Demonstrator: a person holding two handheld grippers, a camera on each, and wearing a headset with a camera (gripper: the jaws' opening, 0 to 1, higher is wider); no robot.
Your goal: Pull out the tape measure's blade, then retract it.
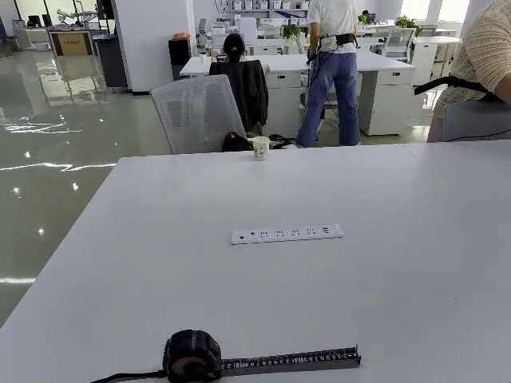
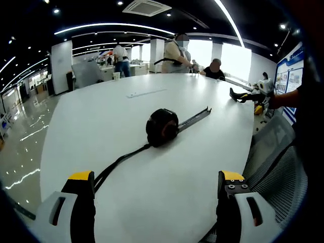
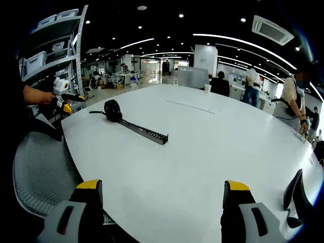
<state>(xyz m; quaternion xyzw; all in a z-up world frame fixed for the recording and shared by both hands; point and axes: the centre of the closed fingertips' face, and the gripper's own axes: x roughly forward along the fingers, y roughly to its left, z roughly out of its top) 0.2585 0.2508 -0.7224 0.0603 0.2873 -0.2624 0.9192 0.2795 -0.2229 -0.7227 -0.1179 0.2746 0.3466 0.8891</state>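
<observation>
A black tape measure [image 1: 192, 356] lies near the front edge of the white table [image 1: 319, 303], its dark blade [image 1: 289, 361] pulled out to the right and its strap trailing left. From the left gripper view, the tape measure [image 2: 162, 127] sits ahead of my left gripper [image 2: 154, 202], which is open with yellow-tipped jaws and holds nothing. My right gripper [image 3: 159, 202] is open too, well short of the tape measure [image 3: 112, 109] and its blade [image 3: 144, 131]. The other gripper [image 3: 63, 96] appears at the left of the right gripper view, held in a hand.
A white power strip [image 1: 287, 234] lies mid-table and a paper cup [image 1: 261, 148] stands at the far edge. A grey mesh chair [image 1: 200, 112] is behind the table. People stand and sit around desks beyond. A mesh chair [image 3: 40, 172] is beside the near edge.
</observation>
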